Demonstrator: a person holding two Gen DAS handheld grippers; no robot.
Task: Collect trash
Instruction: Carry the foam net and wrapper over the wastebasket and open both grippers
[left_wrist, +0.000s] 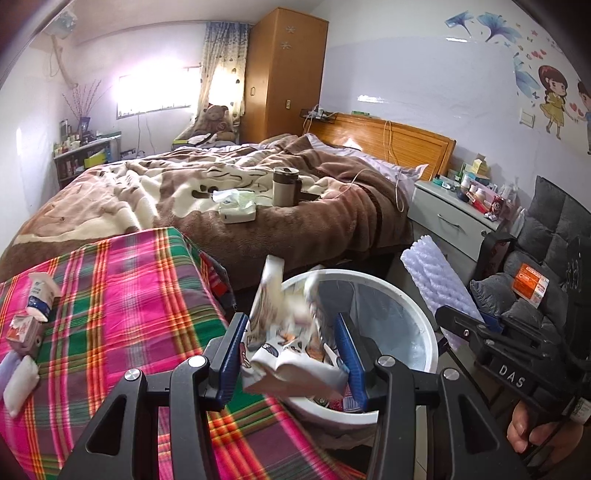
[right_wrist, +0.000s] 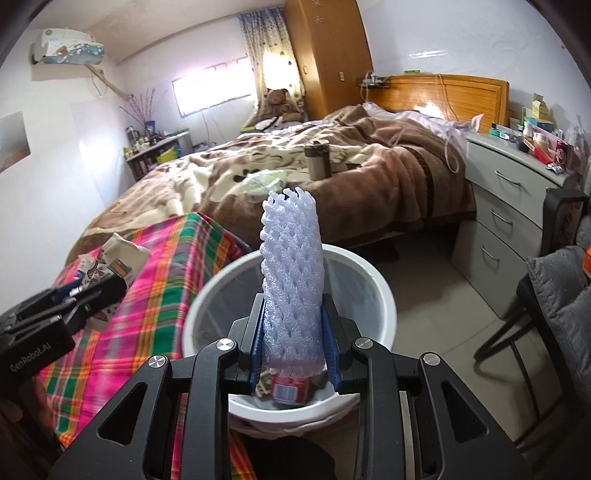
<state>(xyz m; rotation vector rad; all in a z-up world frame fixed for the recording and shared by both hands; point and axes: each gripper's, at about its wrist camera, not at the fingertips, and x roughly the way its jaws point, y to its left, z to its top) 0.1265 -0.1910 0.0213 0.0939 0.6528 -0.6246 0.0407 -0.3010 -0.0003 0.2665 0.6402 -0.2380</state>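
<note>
My left gripper (left_wrist: 291, 354) is shut on a crumpled printed snack wrapper (left_wrist: 291, 332) and holds it over the near rim of a white trash bin (left_wrist: 417, 314) beside the plaid-covered table. My right gripper (right_wrist: 293, 347) is shut on a pale purple foam net sleeve (right_wrist: 291, 280), upright above the same white bin (right_wrist: 373, 280). A red-labelled can (right_wrist: 288, 391) and other rubbish lie in the bin. The foam sleeve (left_wrist: 436, 277) and the right gripper's body (left_wrist: 509, 354) show at the right of the left wrist view. The left gripper (right_wrist: 85, 295) with its wrapper (right_wrist: 118, 262) shows at the left of the right wrist view.
On the plaid cloth (left_wrist: 122, 306) lie a small carton (left_wrist: 40, 291), a red-white box (left_wrist: 24, 328) and a white packet (left_wrist: 20, 384). The bed (left_wrist: 229, 195) behind holds a tissue pack (left_wrist: 236, 206) and a flask (left_wrist: 284, 186). A drawer unit (right_wrist: 509, 206) and grey-cushioned chair (right_wrist: 561, 291) stand right.
</note>
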